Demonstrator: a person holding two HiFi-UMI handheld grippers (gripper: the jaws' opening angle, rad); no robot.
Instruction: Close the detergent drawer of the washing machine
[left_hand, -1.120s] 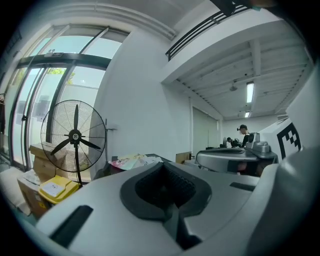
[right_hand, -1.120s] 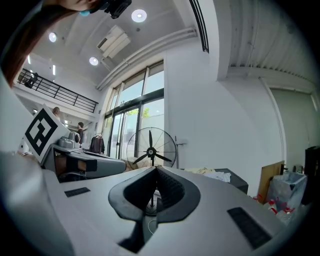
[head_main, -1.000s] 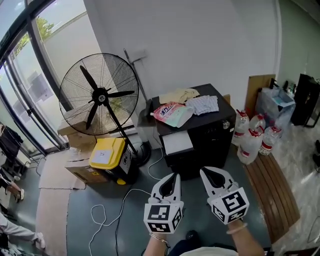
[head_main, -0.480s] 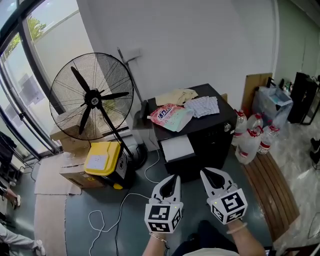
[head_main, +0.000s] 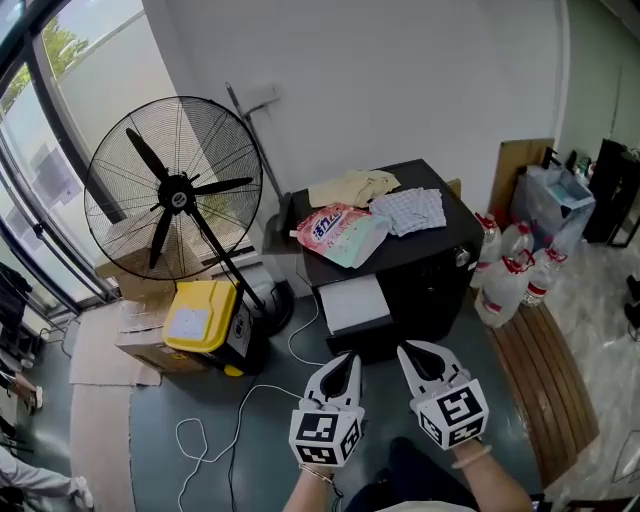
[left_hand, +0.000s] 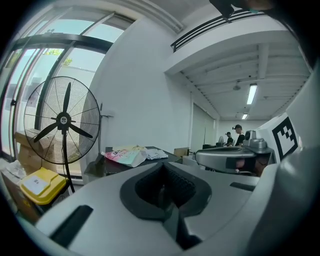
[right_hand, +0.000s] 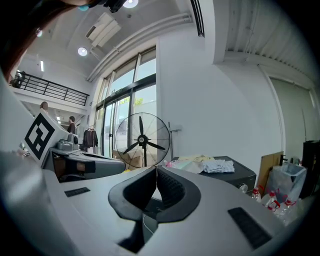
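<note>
the drawer (head_main: 352, 302) stands pulled out, white, from the front of the black washer (head_main: 425, 262), well ahead of both grippers. to close it well, i'd bring one gripper to the middle of the drawer's front face and push straight and level toward the washer, so it doesn't skew in its slot, until the face sits flush. closed jaws should make a blunt tip for that. the left gripper (head_main: 345, 360) has its jaws together on nothing. the right gripper (head_main: 412, 352) is the same, pressed together and empty. neither touches anything.
</note>
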